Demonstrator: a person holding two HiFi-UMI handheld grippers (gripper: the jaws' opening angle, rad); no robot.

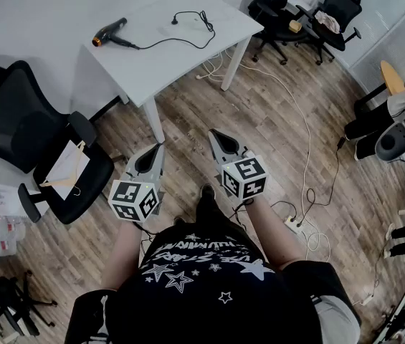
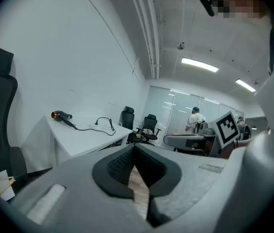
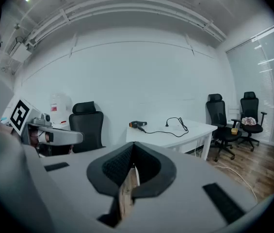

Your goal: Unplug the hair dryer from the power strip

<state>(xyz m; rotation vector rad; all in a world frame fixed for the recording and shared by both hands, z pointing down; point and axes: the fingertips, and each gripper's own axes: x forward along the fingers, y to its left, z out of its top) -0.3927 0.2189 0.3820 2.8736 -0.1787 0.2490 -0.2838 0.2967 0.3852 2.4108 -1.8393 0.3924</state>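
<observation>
1. The hair dryer (image 1: 109, 33) lay at the far left end of a white table (image 1: 188, 63), well ahead of both grippers. Its black cord (image 1: 180, 44) looped right across the top to a plug end (image 1: 175, 21). Whether that end sat in a strip could not be told.
2. The left gripper (image 1: 160, 147) had its jaws pressed together with nothing between them. The right gripper (image 1: 215, 132), just beside it, was closed and empty too. Both hung over the floor, pointing toward the table.
3. The table stood by a white wall (image 3: 137, 72) on a wood floor (image 1: 274, 113).
4. A black chair (image 1: 23, 120) with a hanger (image 1: 66, 172) on its seat stood left of the grippers. Two more chairs (image 1: 281, 2) stood past the table's right end. A white cable (image 1: 299, 127) trailed from under the table across the floor to the person's right.
</observation>
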